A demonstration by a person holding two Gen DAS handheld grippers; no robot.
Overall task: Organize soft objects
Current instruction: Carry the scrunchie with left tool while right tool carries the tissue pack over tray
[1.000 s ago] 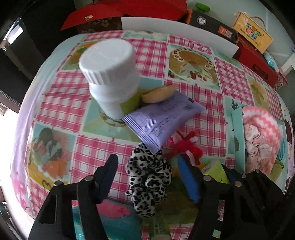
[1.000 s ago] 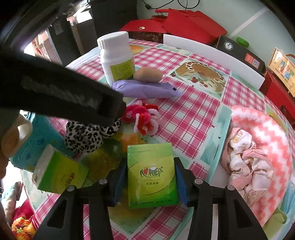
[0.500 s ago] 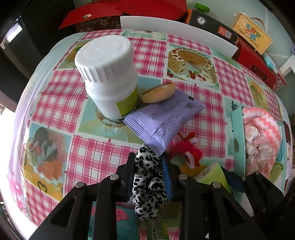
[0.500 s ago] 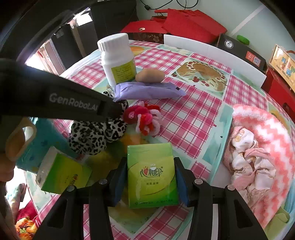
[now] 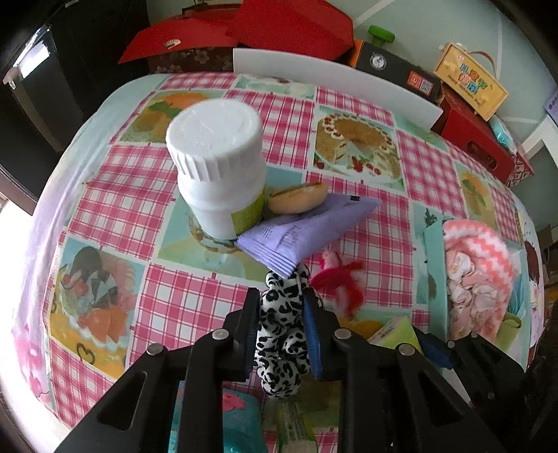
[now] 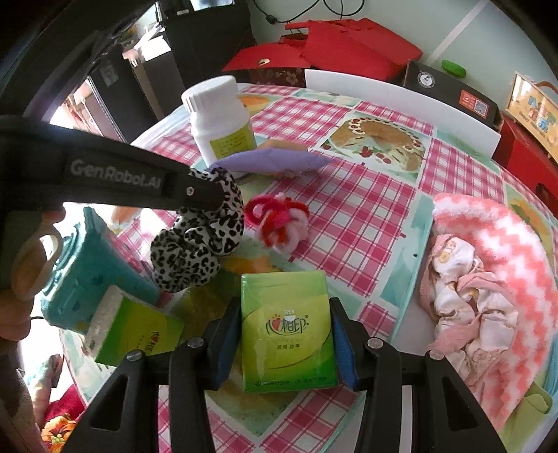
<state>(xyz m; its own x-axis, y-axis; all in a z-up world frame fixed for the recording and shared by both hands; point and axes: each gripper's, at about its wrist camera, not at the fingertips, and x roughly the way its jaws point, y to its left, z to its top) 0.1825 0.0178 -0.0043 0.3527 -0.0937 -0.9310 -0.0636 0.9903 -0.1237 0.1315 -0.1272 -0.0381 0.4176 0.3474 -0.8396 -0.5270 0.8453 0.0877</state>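
Note:
A leopard-print scrunchie (image 5: pixel 282 334) sits between the pads of my left gripper (image 5: pixel 280 296), whose jaws are closing and pressing on it. In the right wrist view the scrunchie (image 6: pixel 198 237) hangs from the left gripper's finger (image 6: pixel 139 177) over the tablecloth. My right gripper (image 6: pixel 284 313) is shut on a green tissue pack (image 6: pixel 287 341), pads against both its sides. A red and pink yarn scrunchie (image 6: pixel 279 223) lies just beyond. A pink knitted cloth pile (image 6: pixel 488 265) lies at the right.
A white bottle (image 5: pixel 219 167) stands at the back with a purple packet (image 5: pixel 307 230) and a small bun (image 5: pixel 300 198) beside it. A second green pack (image 6: pixel 136 331) and a teal pack (image 6: pixel 90 265) lie at the left. Red boxes (image 5: pixel 293 28) stand behind the table.
The left jaws went from wide apart to closed on the leopard scrunchie, which now hangs bunched and a little higher. The right gripper and its green pack kept still.

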